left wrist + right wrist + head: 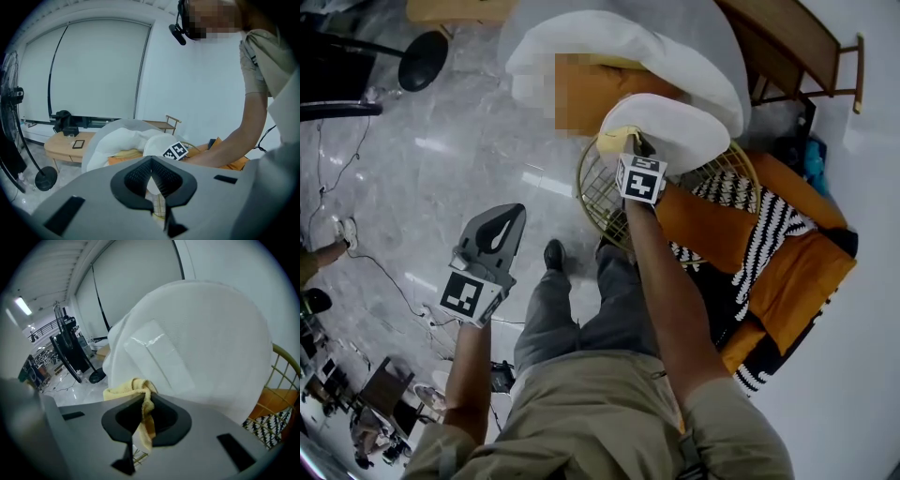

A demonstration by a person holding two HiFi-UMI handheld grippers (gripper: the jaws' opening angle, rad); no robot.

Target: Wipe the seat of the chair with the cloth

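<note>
My right gripper (628, 147) is shut on a yellow cloth (614, 143) and holds it against a white cushion (675, 124) at the front of the chair. The chair has a gold wire frame (598, 192), an orange seat pad (703, 220) and a black-and-white striped throw (759, 234). In the right gripper view the cloth (129, 389) bunches over the shut jaws of the right gripper (145, 401), pressed to the cushion (197, 343). My left gripper (516, 214) hangs over the floor left of the chair, shut with nothing in it; its jaws also show closed in the left gripper view (150, 165).
A larger white back cushion (675, 56) tops the chair. A black fan base (422, 58) stands on the marble floor at far left, cables (394, 281) run over the floor, and a wooden bench (787, 33) is behind the chair. A low wooden table (65, 145) stands by the window.
</note>
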